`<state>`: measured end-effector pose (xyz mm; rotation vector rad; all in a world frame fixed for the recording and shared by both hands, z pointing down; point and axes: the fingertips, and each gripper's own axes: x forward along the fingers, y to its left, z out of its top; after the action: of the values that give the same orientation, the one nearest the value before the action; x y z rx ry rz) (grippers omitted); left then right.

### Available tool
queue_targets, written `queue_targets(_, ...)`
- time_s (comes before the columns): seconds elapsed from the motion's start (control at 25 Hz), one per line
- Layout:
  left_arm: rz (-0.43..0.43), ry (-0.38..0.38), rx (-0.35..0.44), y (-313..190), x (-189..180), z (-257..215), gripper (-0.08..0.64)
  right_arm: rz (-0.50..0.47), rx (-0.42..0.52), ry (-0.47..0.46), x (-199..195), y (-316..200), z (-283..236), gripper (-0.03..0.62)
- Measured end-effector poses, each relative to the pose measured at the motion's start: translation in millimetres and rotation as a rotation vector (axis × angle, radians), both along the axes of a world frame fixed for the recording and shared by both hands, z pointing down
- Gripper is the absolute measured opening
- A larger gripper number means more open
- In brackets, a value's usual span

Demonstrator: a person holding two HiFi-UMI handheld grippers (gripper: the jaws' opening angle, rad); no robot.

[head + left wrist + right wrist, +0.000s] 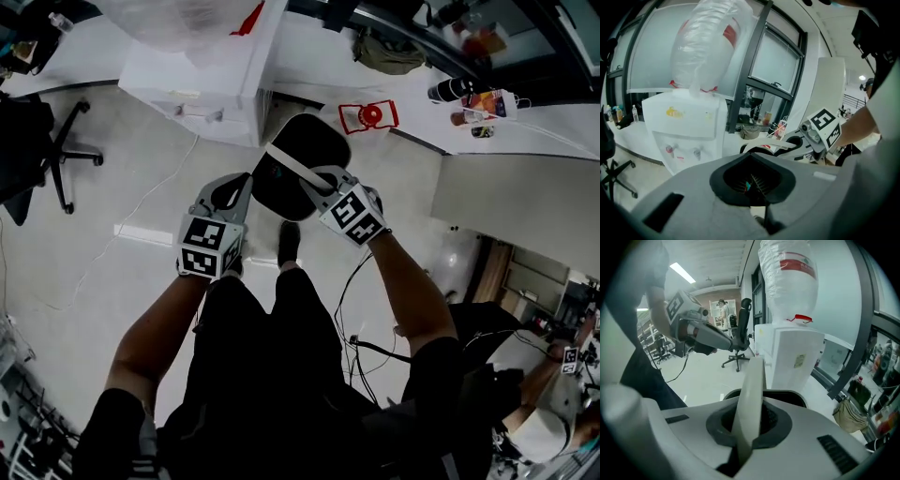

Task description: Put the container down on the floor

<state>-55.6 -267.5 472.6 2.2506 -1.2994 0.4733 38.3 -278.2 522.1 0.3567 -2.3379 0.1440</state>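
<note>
In the head view, a black container (309, 141) with a white strap handle (289, 162) hangs above the pale floor, in front of the person's legs. My right gripper (319, 185) is shut on that handle. The right gripper view shows the white band (752, 394) pinched upright between the jaws, with the container's dark rim (790, 397) behind it. My left gripper (246, 187) is beside the container's left edge, its jaws together with nothing seen between them. From the left gripper view the container (761, 149) shows just past the jaw tips (759, 206).
A white water dispenser (202, 75) with a clear bottle stands just beyond the container. A red object (368, 115) lies on the floor to its right. An office chair (56, 150) is at the left. Cables (361, 319) trail by the person's shoe (289, 242).
</note>
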Motion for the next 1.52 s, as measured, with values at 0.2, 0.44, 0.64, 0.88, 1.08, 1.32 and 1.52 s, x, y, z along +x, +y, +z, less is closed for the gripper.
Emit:
queue_targets(0.2,-0.013,-0.027,-0.064,-12,-1,54,0.006,-0.076,0.027,0.029,0,-18,39,0.008)
queue_targets(0.44,-0.025,-0.023,-0.110,-19,0,105,0.006,-0.148,0.032,0.051,-5,-30,92,0.008)
queue_targets(0.64,-0.029,-0.032,-0.163,-19,5,152,0.006,-0.165,0.017,0.060,-5,-35,143,0.008)
queue_targets(0.88,-0.039,-0.031,-0.189,-23,6,201,0.006,-0.180,0.009,0.076,-6,-35,198,0.008)
queue_targets(1.08,-0.001,0.007,-0.198,-21,19,231,0.006,-0.182,-0.006,0.064,-4,-27,238,0.008)
queue_targets(1.32,-0.039,0.021,-0.253,-19,30,284,0.006,-0.215,-0.008,0.064,4,-22,282,0.008)
queue_targets(1.52,-0.061,0.016,-0.301,-15,33,326,0.006,-0.216,-0.008,0.063,5,-24,319,0.008)
